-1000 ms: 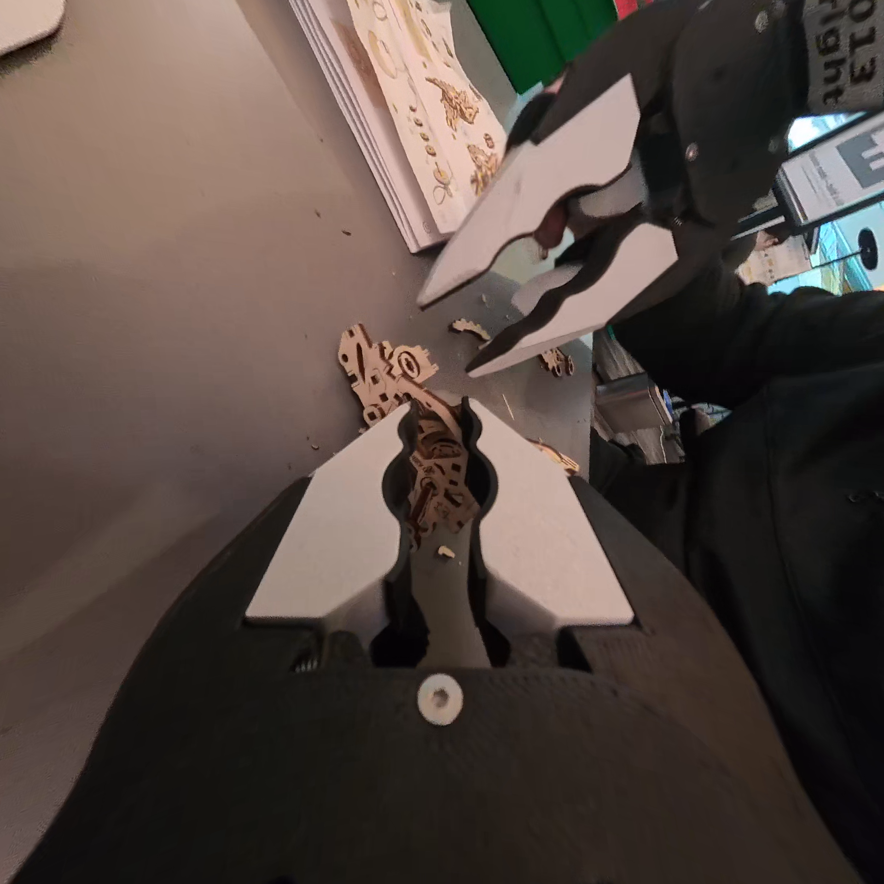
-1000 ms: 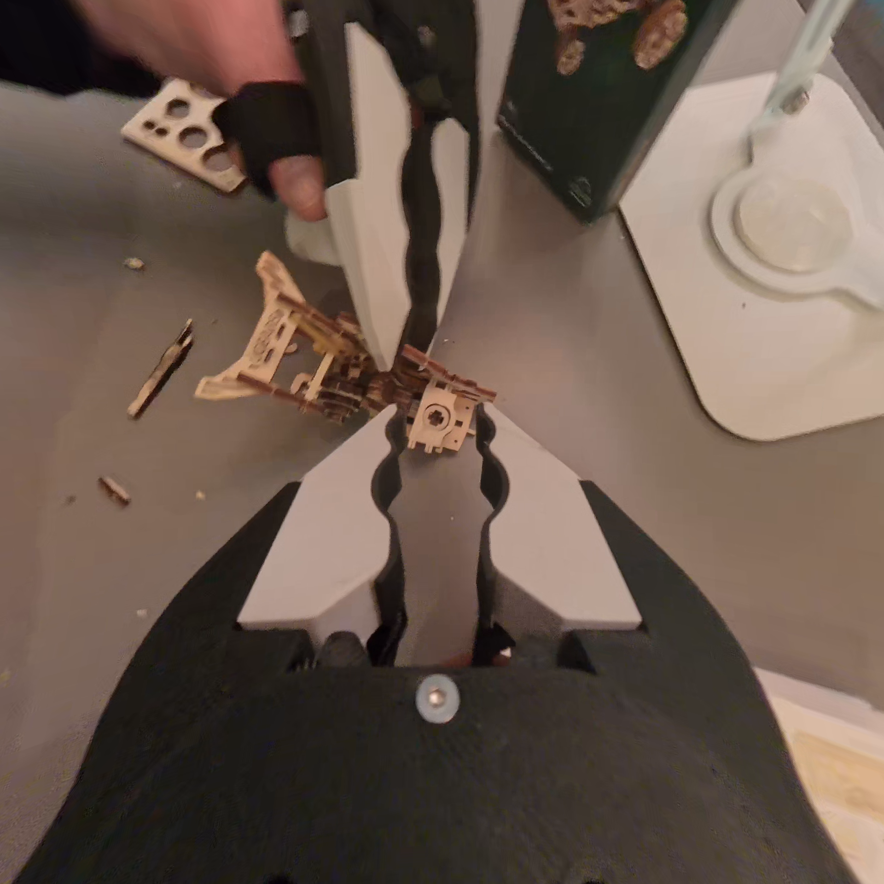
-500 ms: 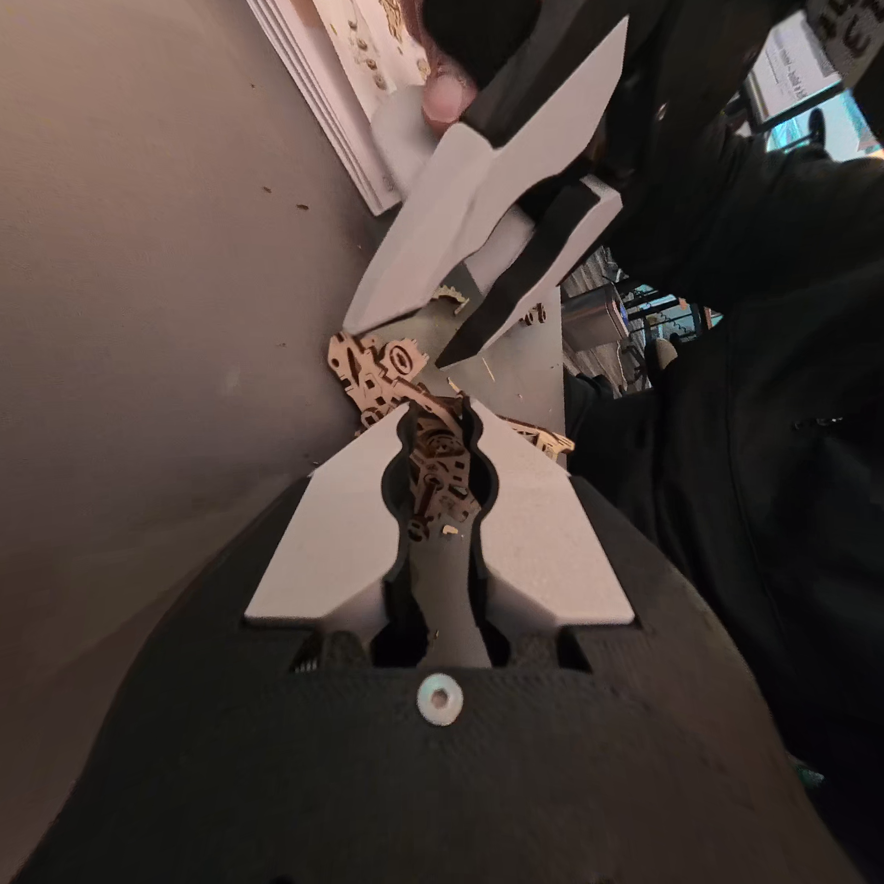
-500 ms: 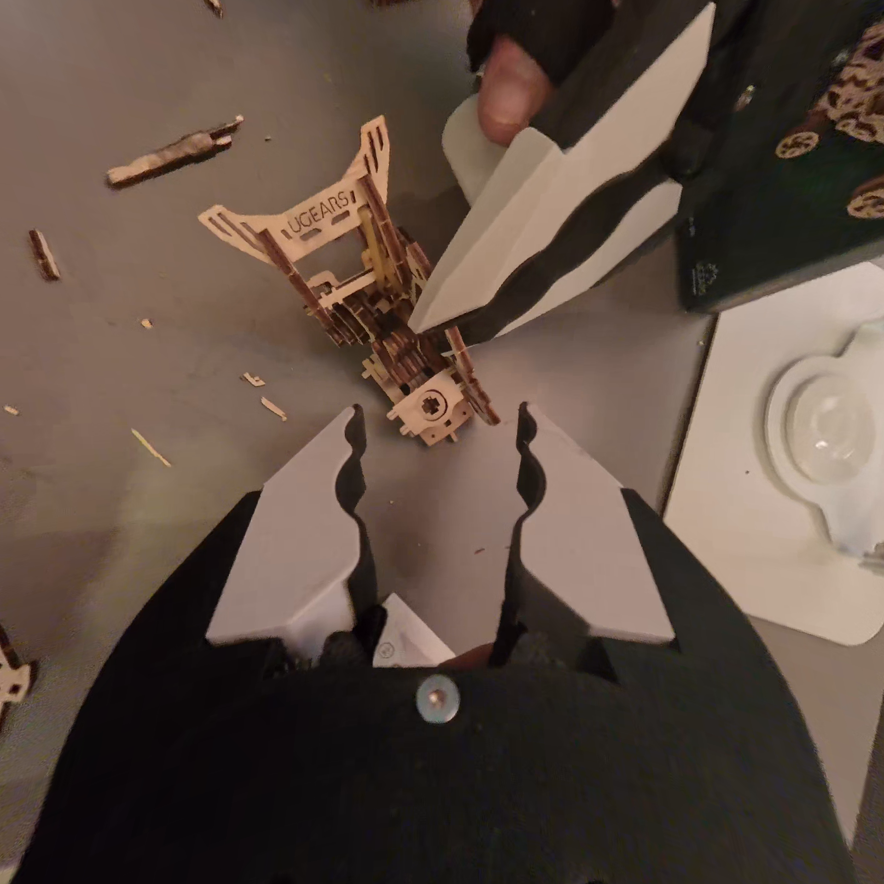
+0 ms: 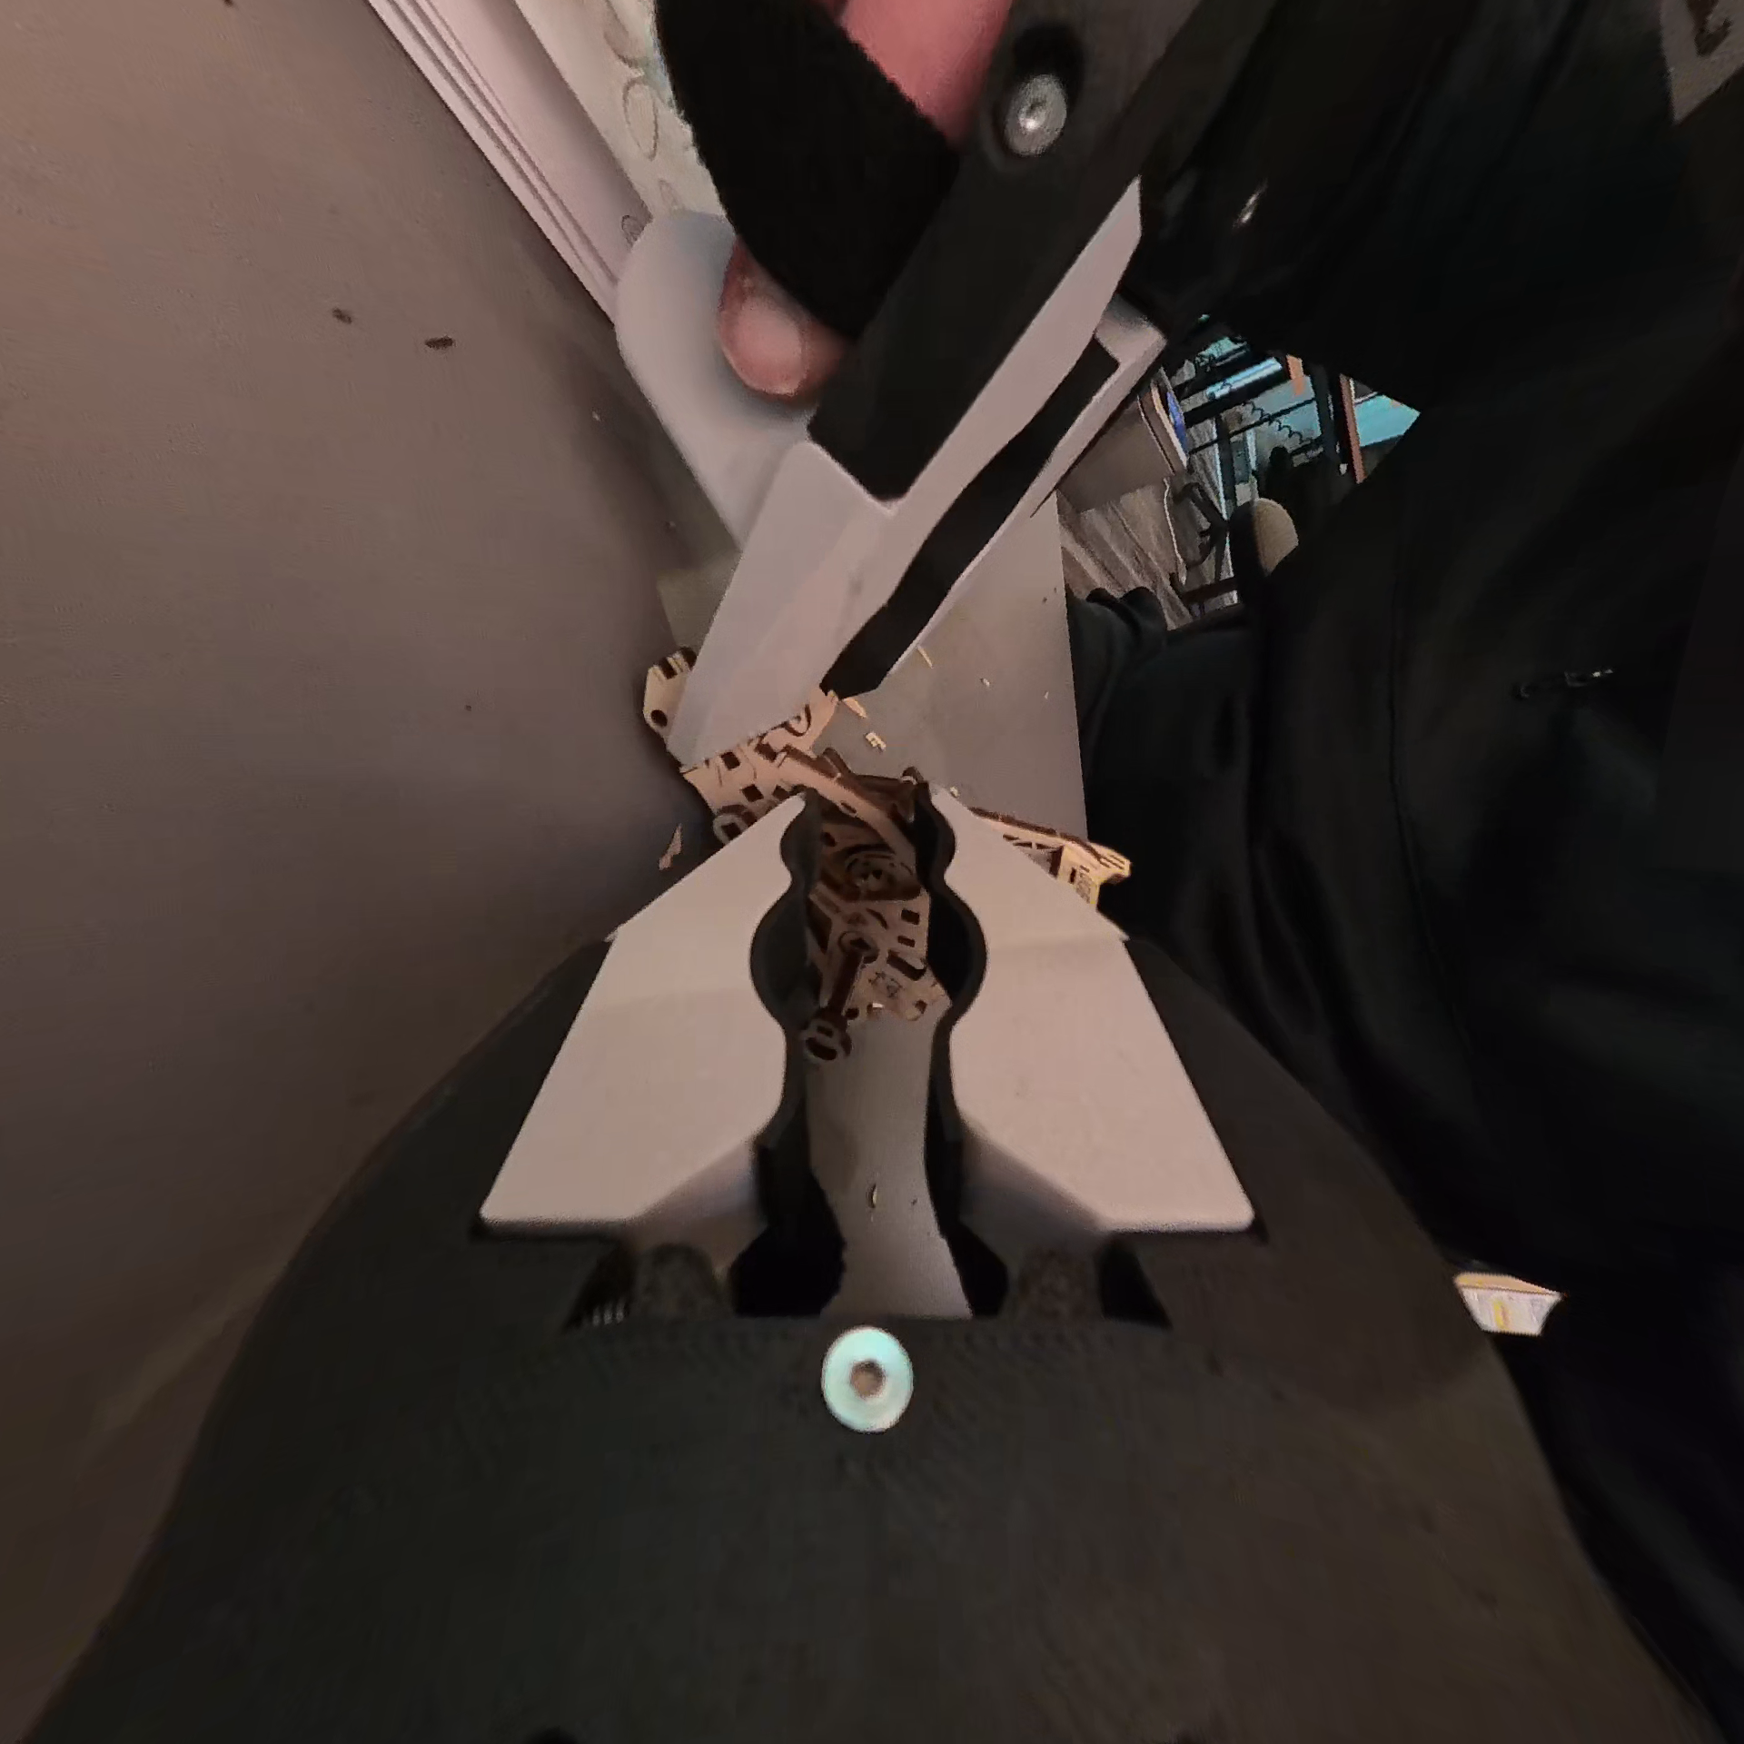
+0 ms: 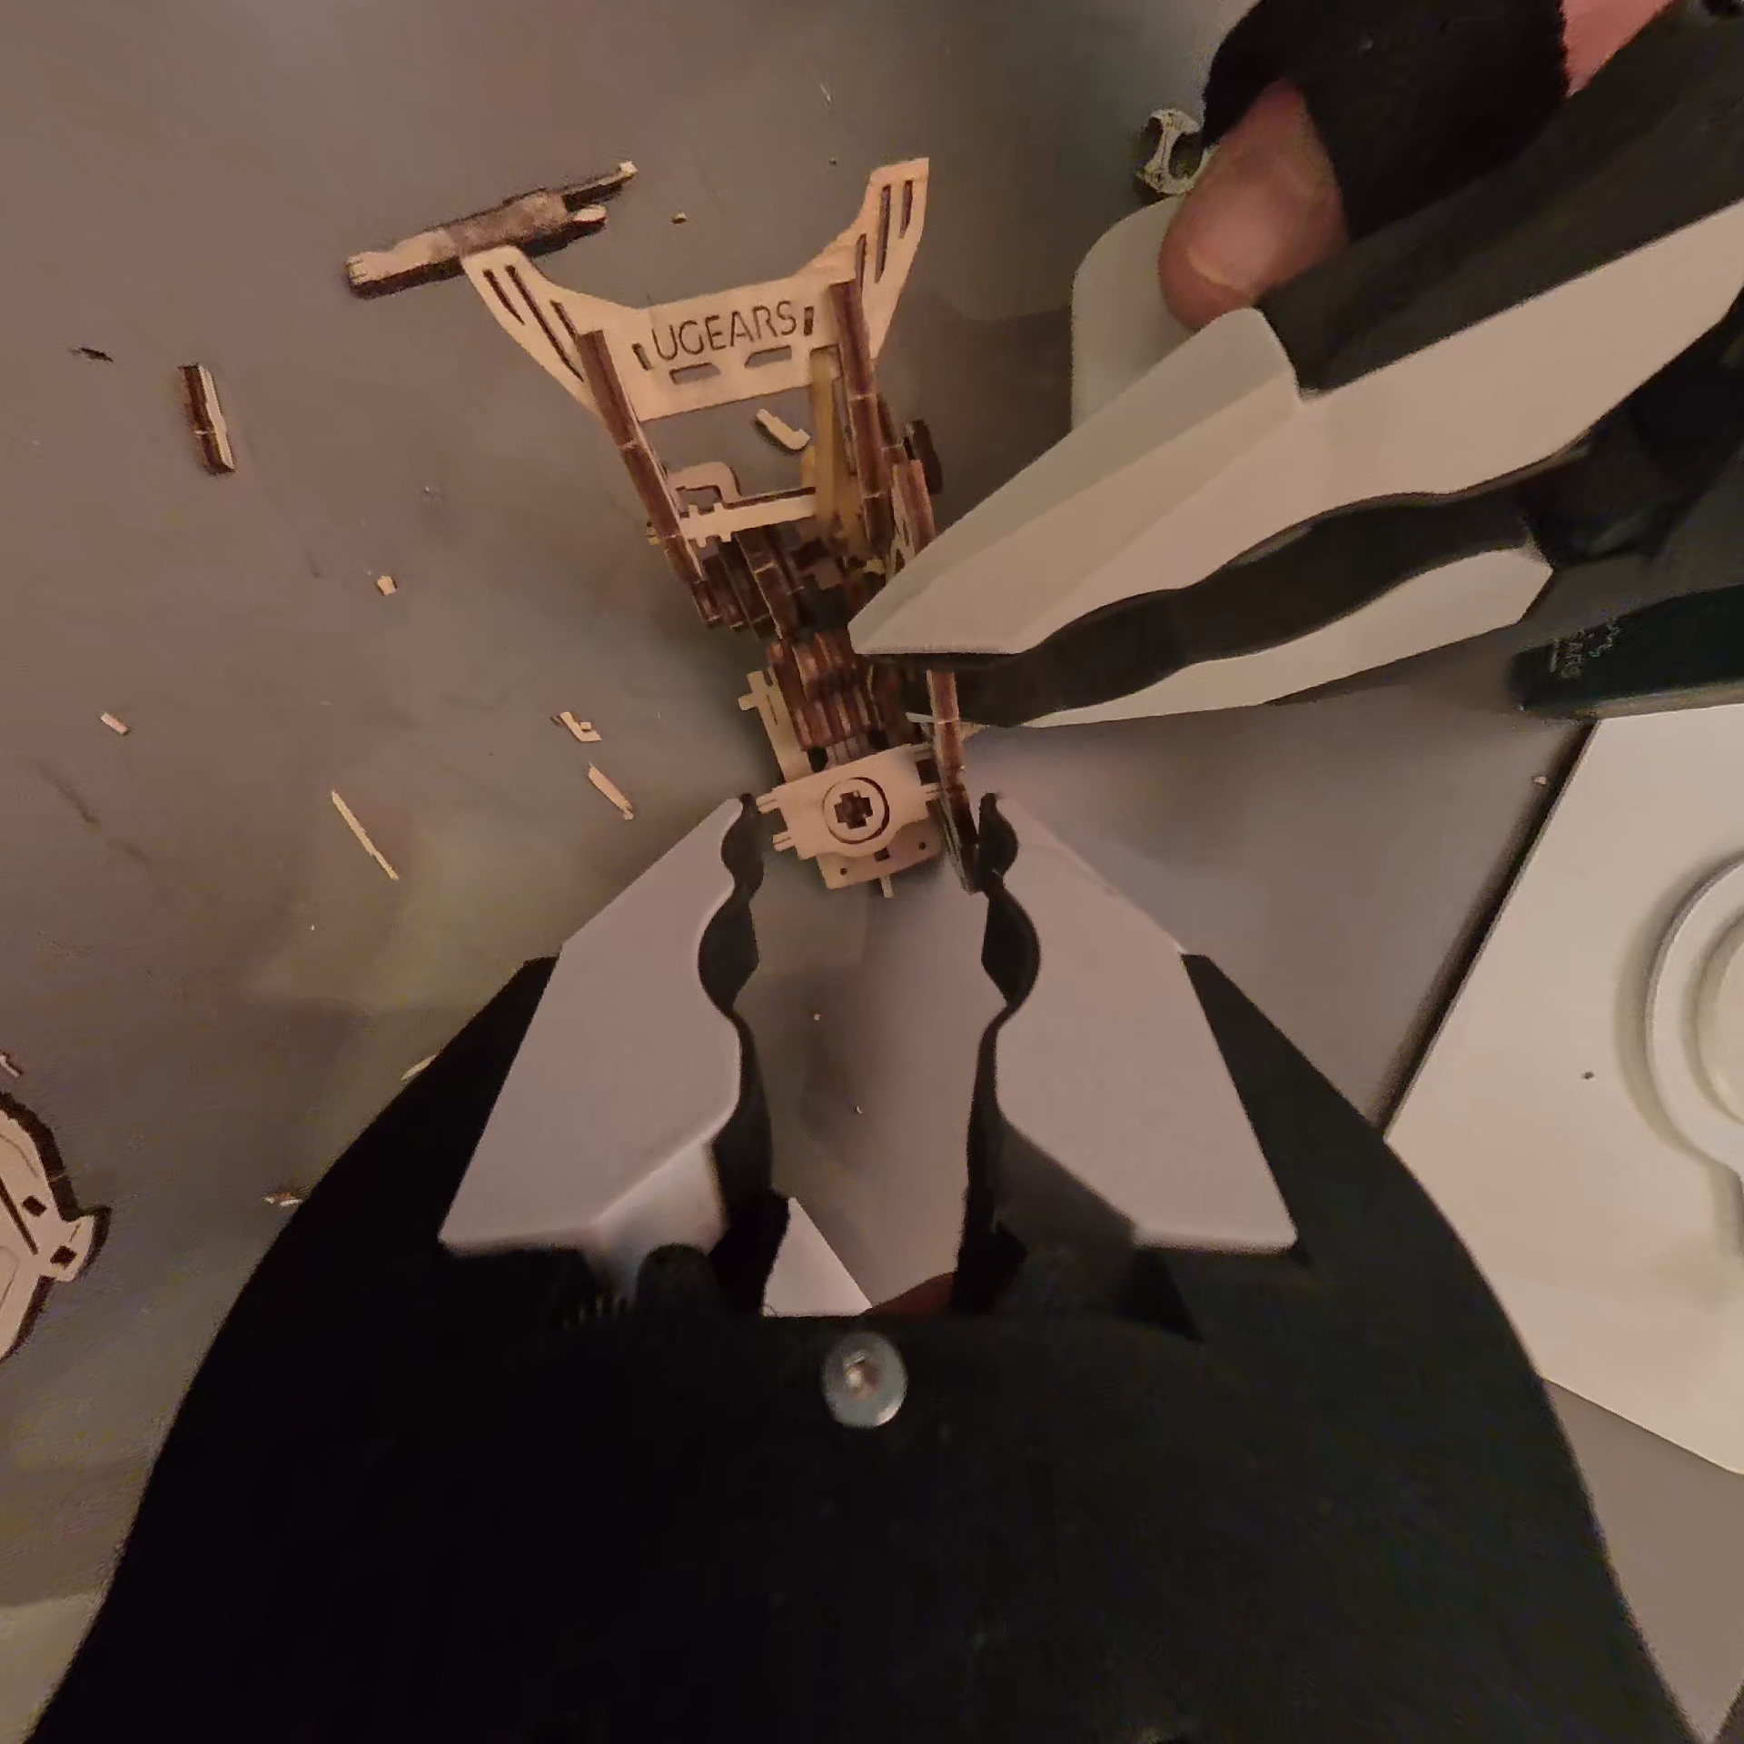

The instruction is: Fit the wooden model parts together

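— What does the left wrist view show?

— The left gripper has its jaws clamped on the wooden model, whose laser-cut plates sit squeezed between the grey fingers. More of the model sticks out beyond the tips, over the grey bench. The right gripper comes in from above, its tips at the model's far end; from this angle I cannot tell how wide its jaws stand. A gloved hand grips its handle, a bare fingertip pressing the pale trigger. A stack of pale sheets lies at the top edge.

— And the right wrist view?

— Here the right gripper has its jaws apart, one on each side of the model's near end block (the piece with a cross-shaped socket), with a gap on the left side. The left gripper enters from the right, pinching the model's middle. The model's wide forked end points away over the bench. Wood splinters and a dark offcut strip lie scattered, a loose wooden part at the left edge, a white base on the right.
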Motion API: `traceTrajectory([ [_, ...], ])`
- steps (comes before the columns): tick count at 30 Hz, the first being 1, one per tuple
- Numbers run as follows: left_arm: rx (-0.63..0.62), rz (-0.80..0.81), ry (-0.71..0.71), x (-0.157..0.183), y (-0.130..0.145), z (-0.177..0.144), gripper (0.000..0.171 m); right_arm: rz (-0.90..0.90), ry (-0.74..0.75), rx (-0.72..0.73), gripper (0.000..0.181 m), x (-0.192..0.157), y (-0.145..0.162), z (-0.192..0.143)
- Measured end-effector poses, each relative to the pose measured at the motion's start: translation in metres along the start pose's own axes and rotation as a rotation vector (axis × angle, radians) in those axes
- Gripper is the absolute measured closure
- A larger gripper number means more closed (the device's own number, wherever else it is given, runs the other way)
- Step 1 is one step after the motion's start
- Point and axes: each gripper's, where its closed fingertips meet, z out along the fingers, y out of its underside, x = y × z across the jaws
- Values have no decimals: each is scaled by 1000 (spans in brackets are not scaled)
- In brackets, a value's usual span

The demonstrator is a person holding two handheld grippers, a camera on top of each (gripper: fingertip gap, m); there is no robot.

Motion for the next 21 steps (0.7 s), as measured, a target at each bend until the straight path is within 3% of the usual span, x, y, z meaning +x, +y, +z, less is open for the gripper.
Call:
traceTrajectory([
  [11,9,-9,24,-1,-1,-1,155,25,-1,-14,137,-1,0,1],
  [17,3,-9,19,-3,-1,-2,154,9,69,-13,127,5,1,-7],
  [21,-6,-9,25,-3,-1,-2,154,-49,85,38,148,-5,-6,-20],
])
